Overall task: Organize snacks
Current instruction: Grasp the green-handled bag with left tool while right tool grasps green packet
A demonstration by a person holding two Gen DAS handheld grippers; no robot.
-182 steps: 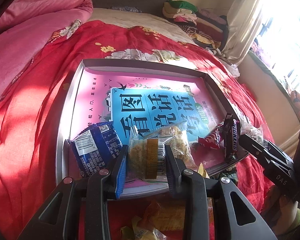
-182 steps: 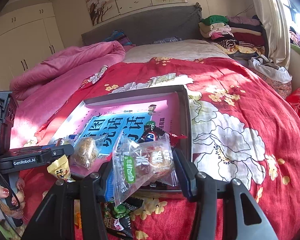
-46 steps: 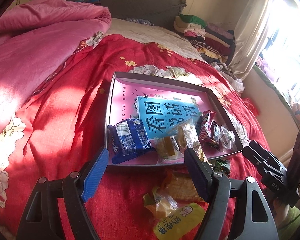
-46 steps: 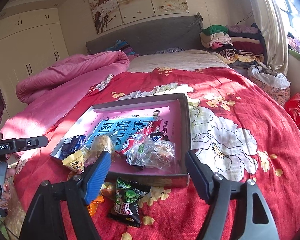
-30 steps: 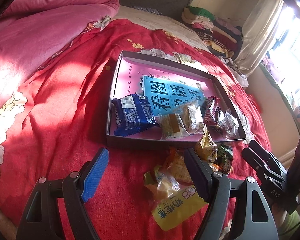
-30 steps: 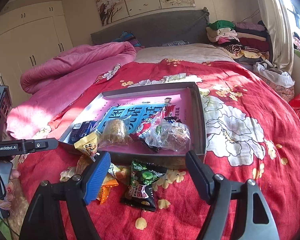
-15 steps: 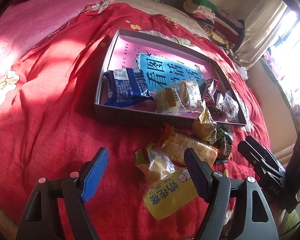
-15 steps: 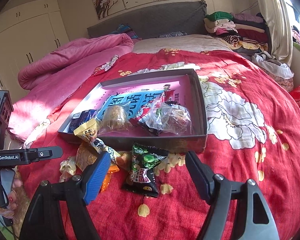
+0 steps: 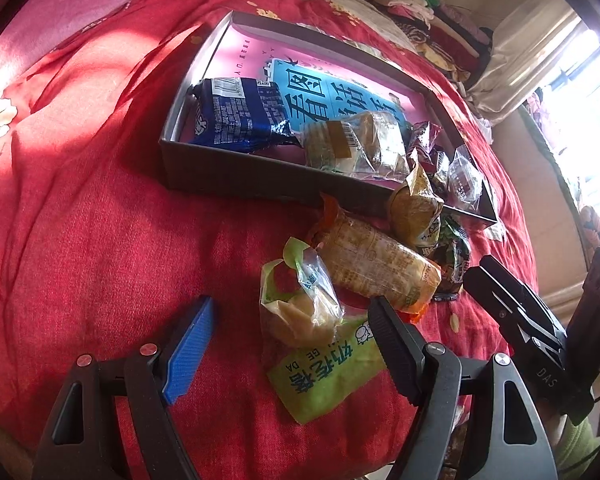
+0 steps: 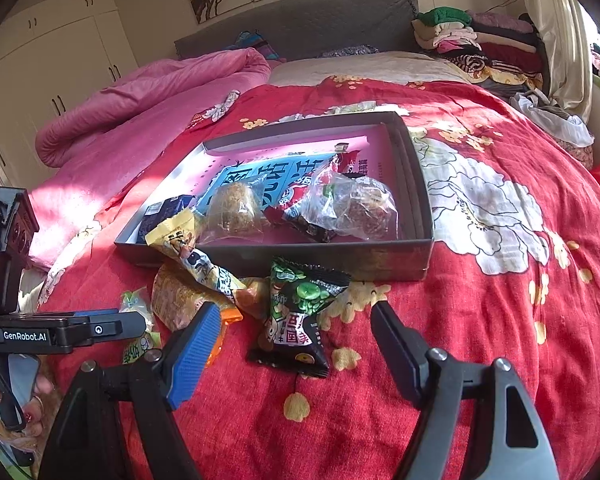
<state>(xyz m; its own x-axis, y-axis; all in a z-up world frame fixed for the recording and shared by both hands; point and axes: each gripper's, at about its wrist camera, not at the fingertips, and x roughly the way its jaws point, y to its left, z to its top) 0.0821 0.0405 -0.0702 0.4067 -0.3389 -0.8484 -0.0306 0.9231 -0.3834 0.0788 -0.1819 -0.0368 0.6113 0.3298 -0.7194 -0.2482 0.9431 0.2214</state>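
A grey box (image 9: 236,172) with a pink and blue bottom lies on the red bedspread and holds a blue packet (image 9: 236,114), a clear cake packet (image 9: 356,146) and a clear bag (image 10: 356,204). Loose snacks lie in front of it: a green-yellow packet (image 9: 312,328), an orange wrapped bar (image 9: 376,268), a yellow packet (image 9: 414,208) leaning on the box wall, and a black-green packet (image 10: 296,312). My left gripper (image 9: 292,348) is open over the green-yellow packet. My right gripper (image 10: 296,344) is open around the black-green packet.
A pink quilt (image 10: 148,96) is heaped at the left. Folded clothes (image 10: 472,40) are stacked by the headboard on the right. The other gripper's body (image 9: 532,328) shows at the right of the left wrist view.
Both grippers let go of the snacks they held over the box, opened, and drew back and down toward the loose packets in front of the box.
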